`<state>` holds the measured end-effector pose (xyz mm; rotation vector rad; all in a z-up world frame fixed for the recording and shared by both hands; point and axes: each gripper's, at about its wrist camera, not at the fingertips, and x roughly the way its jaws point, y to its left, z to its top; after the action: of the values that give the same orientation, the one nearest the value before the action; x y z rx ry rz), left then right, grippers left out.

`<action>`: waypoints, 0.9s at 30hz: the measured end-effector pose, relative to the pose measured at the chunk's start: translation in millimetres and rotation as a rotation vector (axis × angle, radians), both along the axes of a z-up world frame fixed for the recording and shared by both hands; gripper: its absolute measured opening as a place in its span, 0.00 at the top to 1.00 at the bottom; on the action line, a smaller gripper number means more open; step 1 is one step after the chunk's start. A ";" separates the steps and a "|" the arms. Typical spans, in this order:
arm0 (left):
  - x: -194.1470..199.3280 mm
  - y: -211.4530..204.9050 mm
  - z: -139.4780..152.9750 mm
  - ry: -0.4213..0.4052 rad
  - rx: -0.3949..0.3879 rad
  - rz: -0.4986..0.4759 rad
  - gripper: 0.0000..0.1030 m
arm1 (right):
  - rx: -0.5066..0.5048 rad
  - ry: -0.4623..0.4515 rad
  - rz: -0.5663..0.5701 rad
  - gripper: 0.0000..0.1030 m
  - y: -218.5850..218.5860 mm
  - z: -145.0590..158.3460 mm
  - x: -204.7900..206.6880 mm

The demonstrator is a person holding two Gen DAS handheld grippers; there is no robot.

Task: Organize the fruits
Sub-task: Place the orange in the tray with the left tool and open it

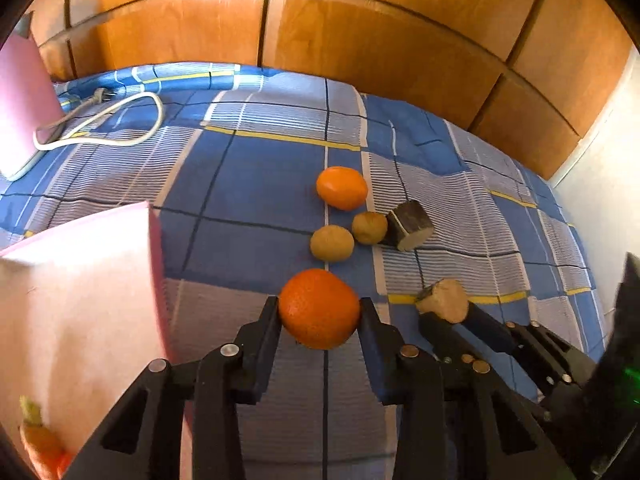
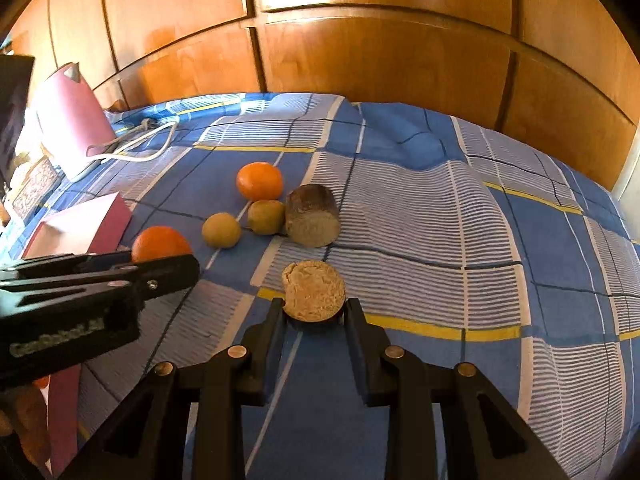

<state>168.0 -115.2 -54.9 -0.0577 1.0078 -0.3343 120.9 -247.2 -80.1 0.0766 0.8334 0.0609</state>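
Orange [image 1: 319, 308] is being pinched by left hand-held gripper [image 1: 320, 312] — right hand-held gripper [image 2: 314, 306] is pinching a cut brown chunk [image 2: 314, 290], at its 3 o'clock.

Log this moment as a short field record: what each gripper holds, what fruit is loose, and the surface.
left gripper: shut on orange
right gripper: shut on cut brown chunk
loose on cloth: second orange, two kiwis, dark cut chunk
surface: blue checked cloth
left side: pink box, pink kettle
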 end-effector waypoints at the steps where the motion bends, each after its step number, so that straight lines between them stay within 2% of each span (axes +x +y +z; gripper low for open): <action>1: -5.6 2.0 3.0 -0.007 -0.002 0.000 0.63 | 0.002 0.002 0.004 0.71 1.6 -0.3 -2.2; 9: -48.3 22.6 27.0 -0.083 -0.003 0.009 0.63 | 0.025 0.018 0.023 0.71 7.2 -3.3 -22.8; 16: -72.6 68.3 45.9 -0.143 0.001 0.096 0.62 | 0.036 0.014 0.012 0.71 6.5 -2.3 -39.8; 27: -92.7 127.8 33.1 -0.126 0.034 0.238 0.62 | 0.023 0.000 0.052 0.71 24.7 4.5 -57.4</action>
<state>75.2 12.5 -21.8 -0.1230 0.8709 -0.1018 63.5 -222.5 -75.6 0.0767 0.8344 0.1198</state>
